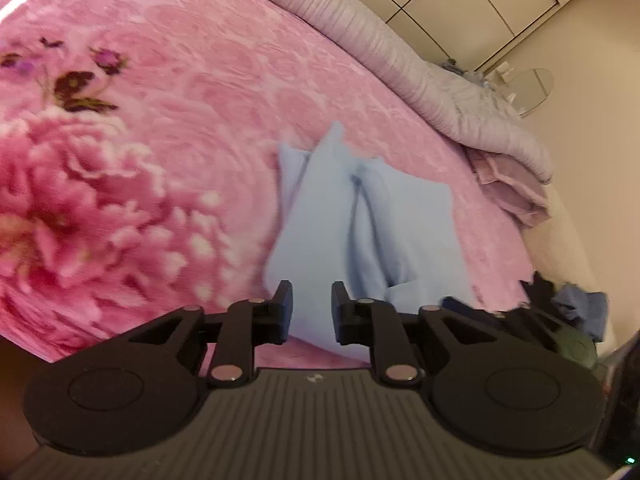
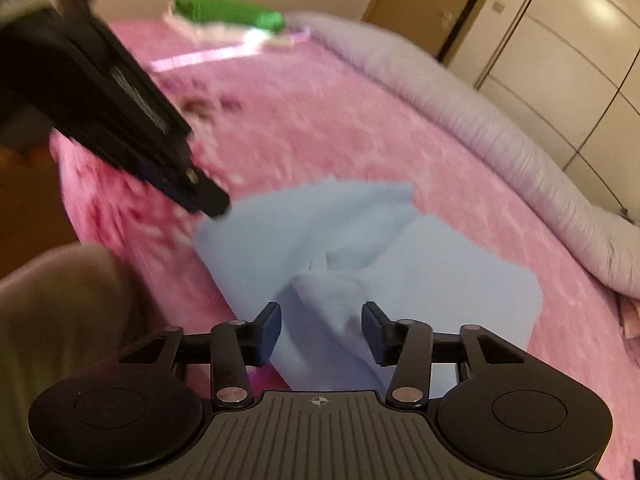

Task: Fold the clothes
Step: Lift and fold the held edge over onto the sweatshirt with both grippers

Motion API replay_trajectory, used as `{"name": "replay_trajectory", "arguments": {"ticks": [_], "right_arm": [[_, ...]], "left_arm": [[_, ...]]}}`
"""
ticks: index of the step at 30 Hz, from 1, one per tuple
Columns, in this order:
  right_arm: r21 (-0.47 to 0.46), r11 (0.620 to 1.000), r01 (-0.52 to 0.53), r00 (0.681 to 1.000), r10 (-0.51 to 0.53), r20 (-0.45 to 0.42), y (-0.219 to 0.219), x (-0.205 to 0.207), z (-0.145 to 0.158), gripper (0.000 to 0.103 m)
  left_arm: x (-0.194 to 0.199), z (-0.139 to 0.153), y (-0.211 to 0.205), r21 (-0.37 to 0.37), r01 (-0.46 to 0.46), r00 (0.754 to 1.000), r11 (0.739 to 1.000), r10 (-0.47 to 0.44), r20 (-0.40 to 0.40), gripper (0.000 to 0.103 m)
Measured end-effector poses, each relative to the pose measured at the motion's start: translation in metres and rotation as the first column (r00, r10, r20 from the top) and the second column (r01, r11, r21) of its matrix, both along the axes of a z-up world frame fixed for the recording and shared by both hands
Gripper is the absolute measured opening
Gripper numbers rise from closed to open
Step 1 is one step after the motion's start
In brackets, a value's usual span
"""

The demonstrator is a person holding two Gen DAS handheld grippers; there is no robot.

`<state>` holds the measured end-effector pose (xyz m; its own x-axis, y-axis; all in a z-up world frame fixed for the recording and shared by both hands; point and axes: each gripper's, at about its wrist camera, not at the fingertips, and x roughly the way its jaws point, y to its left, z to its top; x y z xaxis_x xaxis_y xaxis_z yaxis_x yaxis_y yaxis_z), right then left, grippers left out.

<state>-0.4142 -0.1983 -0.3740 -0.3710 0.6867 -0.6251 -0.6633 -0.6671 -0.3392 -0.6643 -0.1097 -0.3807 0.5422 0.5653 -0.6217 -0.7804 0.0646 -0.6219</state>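
Observation:
A light blue cloth [image 1: 360,220] lies rumpled on the pink floral blanket [image 1: 160,140], with raised folds down its middle. My left gripper [image 1: 312,312] hovers at its near edge, fingers a little apart, blue fabric showing in the gap and neither pad pressing on it. In the right wrist view the same cloth [image 2: 400,248] is spread wider, and the left gripper [image 2: 218,206] reaches in from the upper left with its tip at the cloth's far left corner. My right gripper [image 2: 322,328] stands wide open over a raised fold, gripping nothing.
A rolled lilac-grey quilt [image 2: 480,120] runs along the bed's far side. A folded pink towel [image 1: 508,188] lies at its end. Dark and blue clothes [image 1: 568,304] are piled at the right. Something green [image 2: 228,12] lies at the far end. A beige sleeve [image 2: 60,300] fills the lower left.

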Motion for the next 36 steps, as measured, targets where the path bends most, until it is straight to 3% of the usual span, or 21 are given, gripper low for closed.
{"name": "replay_trajectory", "arguments": {"ticks": [3,5,6,8,10,11,12,16,17,19,21,23,24,28,33,36], "right_arm": [[0.064,0.994,0.09,0.99,-0.083,-0.11,-0.001,0.037,0.023,0.05],[0.003,0.968,0.251,0.952,-0.246,-0.184,0.025,0.071,0.033,0.05],[-0.072,0.936,0.345,0.913,-0.352,-0.207,0.046,0.09,0.034,0.05],[-0.263,0.808,0.527,0.79,-0.58,-0.2,0.095,0.13,0.032,0.05],[-0.443,0.668,0.598,0.67,-0.72,-0.181,0.139,0.166,0.024,0.05],[-0.512,0.607,0.608,0.636,-0.758,-0.142,0.16,0.179,0.018,0.05],[-0.559,0.557,0.614,0.626,-0.776,-0.085,0.182,0.187,0.011,0.05],[-0.536,0.508,0.674,0.649,-0.754,0.101,0.232,0.186,-0.011,0.05],[-0.543,0.498,0.676,0.646,-0.755,0.111,0.234,0.191,-0.014,0.05],[-0.592,0.519,0.617,0.687,-0.722,0.083,0.238,0.187,-0.022,0.05],[-0.633,0.514,0.579,0.701,-0.711,0.064,0.247,0.181,-0.03,0.05],[-0.607,0.522,0.599,0.701,-0.709,0.081,0.249,0.175,-0.034,0.05],[-0.592,0.527,0.61,0.7,-0.708,0.091,0.249,0.171,-0.036,0.05],[-0.606,0.524,0.599,0.7,-0.709,0.079,0.247,0.168,-0.031,0.04],[-0.605,0.589,0.536,0.763,-0.645,0.048,0.246,0.142,-0.019,0.036],[-0.598,0.634,0.491,0.805,-0.592,0.034,0.241,0.12,-0.013,0.036]], "left_arm": [[0.008,0.002,0.014,-0.003,0.016,0.999,1.0,-0.016,0.049,0.033],[0.015,-0.001,0.032,-0.024,0.031,0.996,0.999,-0.029,0.084,0.038],[0.019,-0.004,0.042,-0.041,0.038,0.995,0.998,-0.034,0.098,0.039],[0.026,-0.013,0.064,-0.084,0.051,0.991,0.995,-0.04,0.13,0.042],[0.032,-0.024,0.084,-0.134,0.058,0.986,0.989,-0.035,0.166,0.044],[0.035,-0.028,0.093,-0.15,0.063,0.983,0.987,-0.036,0.178,0.045],[0.039,-0.033,0.101,-0.163,0.069,0.981,0.984,-0.037,0.188,0.046],[0.053,-0.049,0.133,-0.213,0.09,0.97,0.973,-0.038,0.239,0.05],[0.056,-0.052,0.14,-0.222,0.093,0.967,0.971,-0.035,0.254,0.05],[0.061,-0.056,0.152,-0.217,0.102,0.957,0.971,-0.036,0.288,0.054],[0.067,-0.056,0.161,-0.2,0.116,0.947,0.973,-0.048,0.318,0.053],[0.074,-0.054,0.164,-0.169,0.141,0.949,0.975,-0.084,0.304,0.036],[0.076,-0.051,0.163,-0.148,0.156,0.954,0.977,-0.11,0.28,0.013],[0.068,-0.032,0.15,-0.056,0.165,0.962,0.985,-0.148,0.232,0.008],[0.033,-0.013,0.133,0.005,0.119,0.977,0.993,-0.118,0.18,0.007],[0.015,-0.019,0.129,-0.02,0.086,0.982,0.996,-0.081,0.171,0.007]]}}
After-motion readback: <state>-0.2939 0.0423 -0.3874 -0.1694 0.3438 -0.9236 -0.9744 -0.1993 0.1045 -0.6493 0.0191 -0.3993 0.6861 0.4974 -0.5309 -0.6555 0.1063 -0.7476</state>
